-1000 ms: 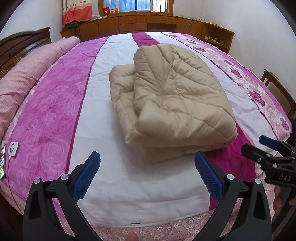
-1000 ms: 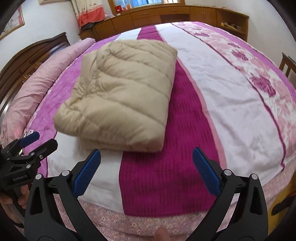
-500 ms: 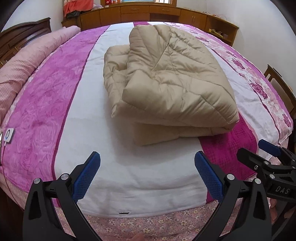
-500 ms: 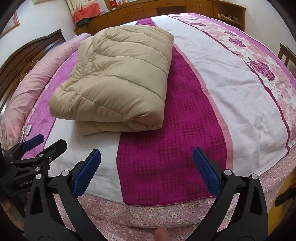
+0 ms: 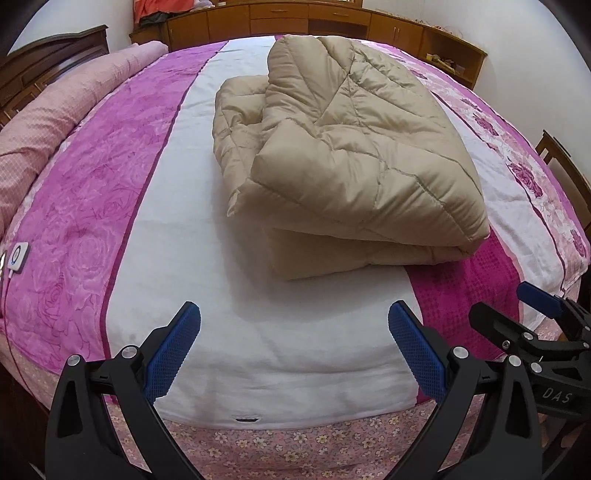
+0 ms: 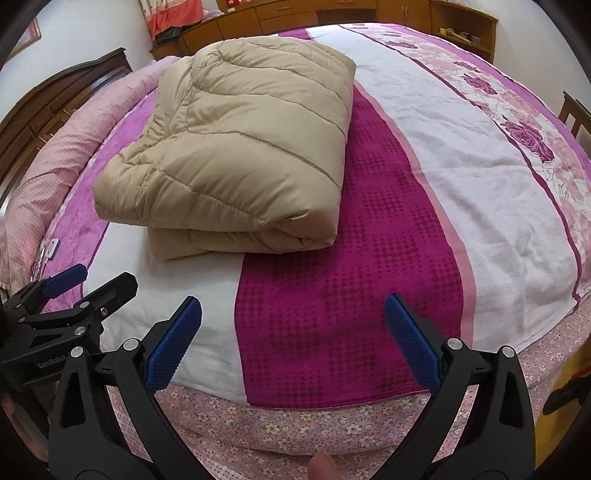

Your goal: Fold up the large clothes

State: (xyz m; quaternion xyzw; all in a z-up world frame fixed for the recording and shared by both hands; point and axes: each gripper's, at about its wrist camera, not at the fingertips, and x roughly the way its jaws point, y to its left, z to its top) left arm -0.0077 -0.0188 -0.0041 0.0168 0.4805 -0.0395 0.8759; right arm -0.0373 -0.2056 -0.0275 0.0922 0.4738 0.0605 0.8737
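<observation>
- Lying folded on the bed [image 5: 229, 295], the tan coat [image 5: 354, 166] sits in a thick bundle across the white and magenta stripes.
- Left gripper [image 5: 293, 345] hovers over the bed's near edge, short of the coat, fingers spread wide, holding nothing.
- Right gripper [image 6: 293, 339] hangs beside it, apart from the coat, fingers likewise spread and empty.
- Behind the coat stands a wooden cabinet [image 5: 295, 22].

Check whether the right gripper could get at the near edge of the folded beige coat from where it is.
Probably yes. The right gripper is open, and only bare bedspread lies between it and the folded beige coat; the left gripper sits off to the side.
</observation>
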